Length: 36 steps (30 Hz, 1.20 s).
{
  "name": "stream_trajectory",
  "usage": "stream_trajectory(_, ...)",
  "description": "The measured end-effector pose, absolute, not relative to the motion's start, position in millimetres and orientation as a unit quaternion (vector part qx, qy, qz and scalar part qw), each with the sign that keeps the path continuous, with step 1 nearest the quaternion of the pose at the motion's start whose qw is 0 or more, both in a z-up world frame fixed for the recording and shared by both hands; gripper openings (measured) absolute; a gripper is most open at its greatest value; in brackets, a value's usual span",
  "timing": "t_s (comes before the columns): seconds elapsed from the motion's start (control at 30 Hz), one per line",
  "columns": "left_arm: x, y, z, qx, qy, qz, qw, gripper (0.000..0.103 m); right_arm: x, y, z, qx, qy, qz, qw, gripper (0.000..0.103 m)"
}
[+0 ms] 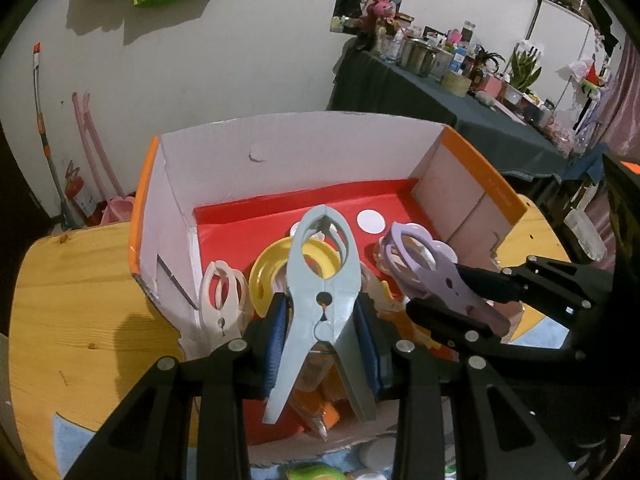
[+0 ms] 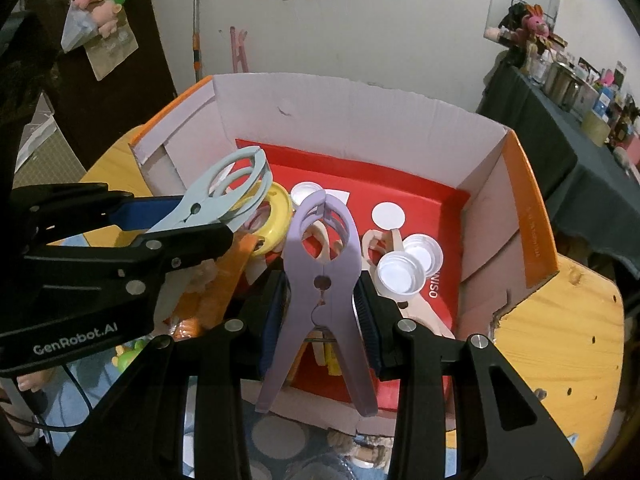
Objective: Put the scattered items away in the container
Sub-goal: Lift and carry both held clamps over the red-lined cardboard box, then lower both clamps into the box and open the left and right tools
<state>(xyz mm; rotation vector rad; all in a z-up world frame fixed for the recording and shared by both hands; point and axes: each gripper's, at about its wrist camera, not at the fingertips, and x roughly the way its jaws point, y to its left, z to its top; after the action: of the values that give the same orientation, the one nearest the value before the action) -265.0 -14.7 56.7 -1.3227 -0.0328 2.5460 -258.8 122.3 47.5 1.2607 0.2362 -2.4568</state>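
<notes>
My left gripper [image 1: 322, 320] is shut on a pale blue clothes clip [image 1: 320, 280] and holds it over the open cardboard box [image 1: 280, 148] with a red floor. My right gripper [image 2: 320, 304] is shut on a lilac clip [image 2: 322, 268] over the same box. Each shows in the other view: the lilac clip [image 1: 432, 276] at right, the blue clip [image 2: 224, 196] at left. Inside the box lie a yellow tape ring [image 1: 272, 276], a cream clip [image 1: 224, 296], white caps [image 2: 400, 276] and another cream clip [image 2: 380, 240].
The box stands on a round wooden table [image 1: 72, 300]. A blue mat with small toys [image 2: 128, 354] lies at the near edge. A cluttered dark-clothed table [image 1: 480, 100] stands behind at right. A mop [image 1: 44, 128] leans on the wall.
</notes>
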Motion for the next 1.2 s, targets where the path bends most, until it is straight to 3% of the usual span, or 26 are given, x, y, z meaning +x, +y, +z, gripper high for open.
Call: stream_trajectory(1.2,-277,-19,43,-0.469,-0.013,0.873,0.129,0.036,-267,122,27,0.471,0.078,-0.858,0.187,0.034)
